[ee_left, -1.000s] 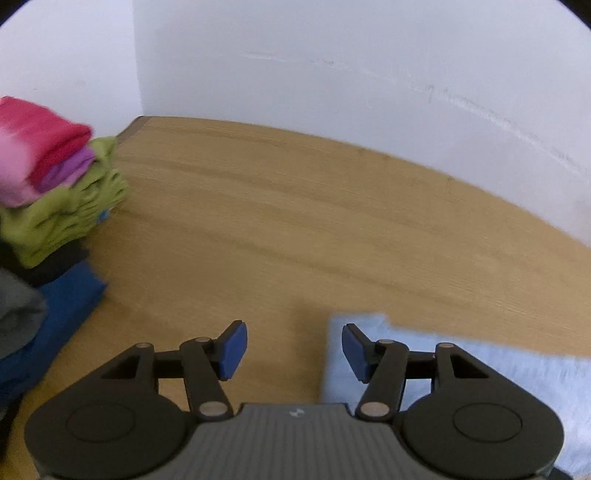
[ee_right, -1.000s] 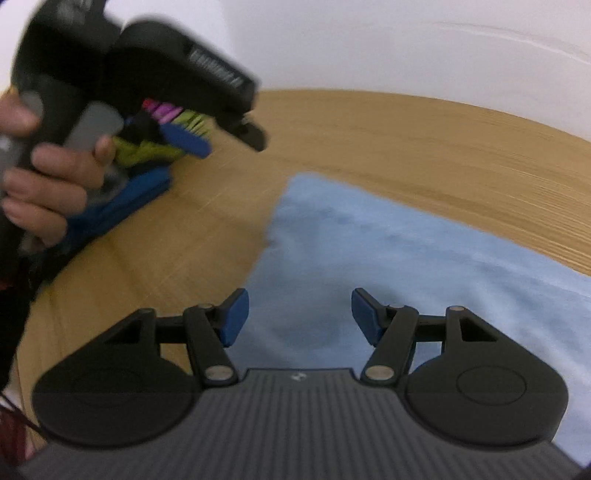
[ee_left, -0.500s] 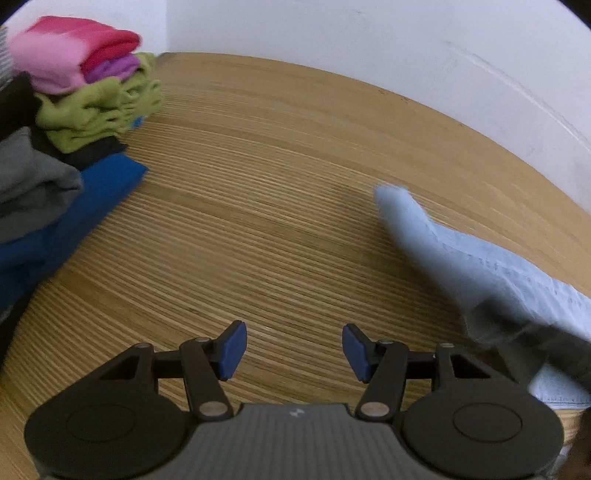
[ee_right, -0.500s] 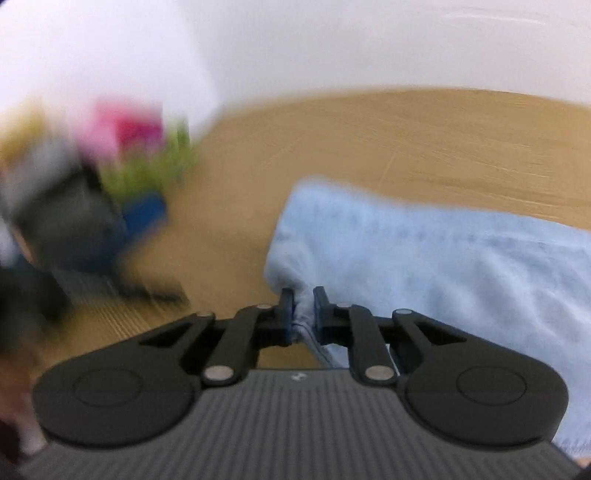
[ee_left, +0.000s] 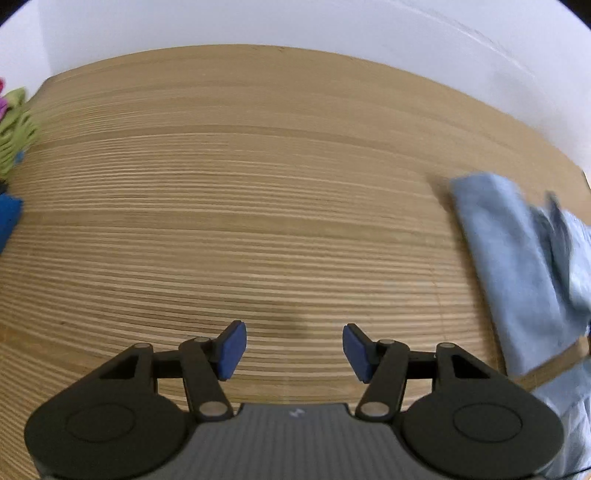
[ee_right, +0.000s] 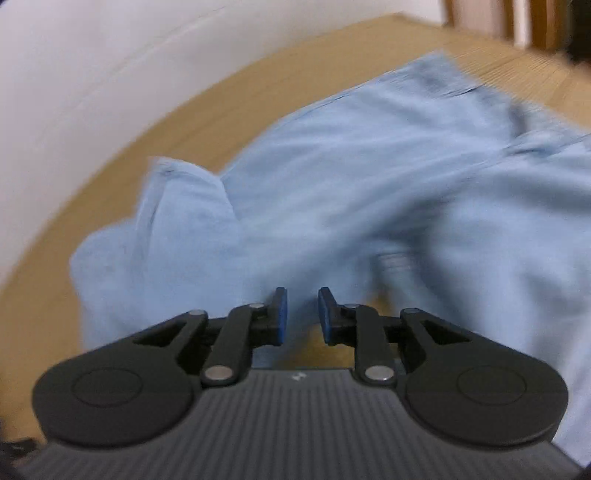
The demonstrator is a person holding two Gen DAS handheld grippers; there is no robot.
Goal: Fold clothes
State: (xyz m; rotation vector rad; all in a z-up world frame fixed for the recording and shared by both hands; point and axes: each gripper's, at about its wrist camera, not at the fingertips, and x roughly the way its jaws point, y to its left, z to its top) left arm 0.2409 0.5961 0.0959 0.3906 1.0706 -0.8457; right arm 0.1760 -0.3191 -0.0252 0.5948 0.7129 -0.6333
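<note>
A white wall (ee_left: 332, 26) backs a wooden table (ee_left: 258, 192) with a striped grain. The left gripper (ee_left: 294, 349) hangs over bare wood, its jaws spread wide and holding nothing. A light blue garment (ee_left: 517, 266) lies rumpled at 3 o'clock in its view, and a stack of folded clothes (ee_left: 13, 136) sits at 9 o'clock. The right gripper (ee_right: 300, 314) sits over the garment's near edge, its 2 blue pads (ee_right: 282, 314) parted by a narrow gap, nothing visibly pinched.
</note>
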